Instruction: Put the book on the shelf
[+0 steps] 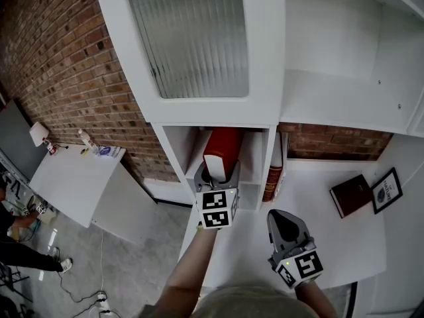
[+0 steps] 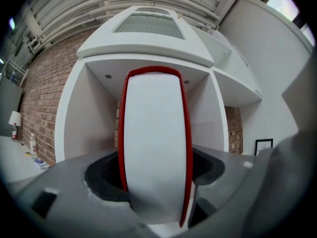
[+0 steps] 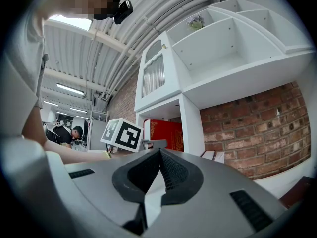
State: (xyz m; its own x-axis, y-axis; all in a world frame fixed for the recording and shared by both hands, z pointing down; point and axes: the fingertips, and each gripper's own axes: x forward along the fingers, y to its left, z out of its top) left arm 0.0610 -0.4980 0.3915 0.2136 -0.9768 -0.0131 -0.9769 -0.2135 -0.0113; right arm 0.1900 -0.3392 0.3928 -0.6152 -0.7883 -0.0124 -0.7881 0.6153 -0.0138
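A thick red book [image 1: 222, 152] stands upright in the white shelf cubby [image 1: 255, 154]. In the left gripper view its white page edge [image 2: 153, 148] fills the middle. My left gripper [image 1: 218, 177] reaches level into the cubby with the book's near edge between its jaws [image 2: 156, 202]. A dark slit shows beside the red cover, so the pads do not press it. My right gripper [image 1: 285, 227] hovers over the white desk, right of the left gripper and nearer me, shut and empty [image 3: 158, 155]. In the right gripper view the red book [image 3: 166, 134] shows beyond the left gripper's marker cube [image 3: 123, 134].
Two slim books [image 1: 273, 177] stand in the narrow slot right of the cubby. On the desk [image 1: 318, 250], a brown book [image 1: 351, 194] lies next to a framed picture [image 1: 387, 189]. A ribbed glass door [image 1: 189, 35] is above. A low white table [image 1: 73, 181] stands left by the brick wall.
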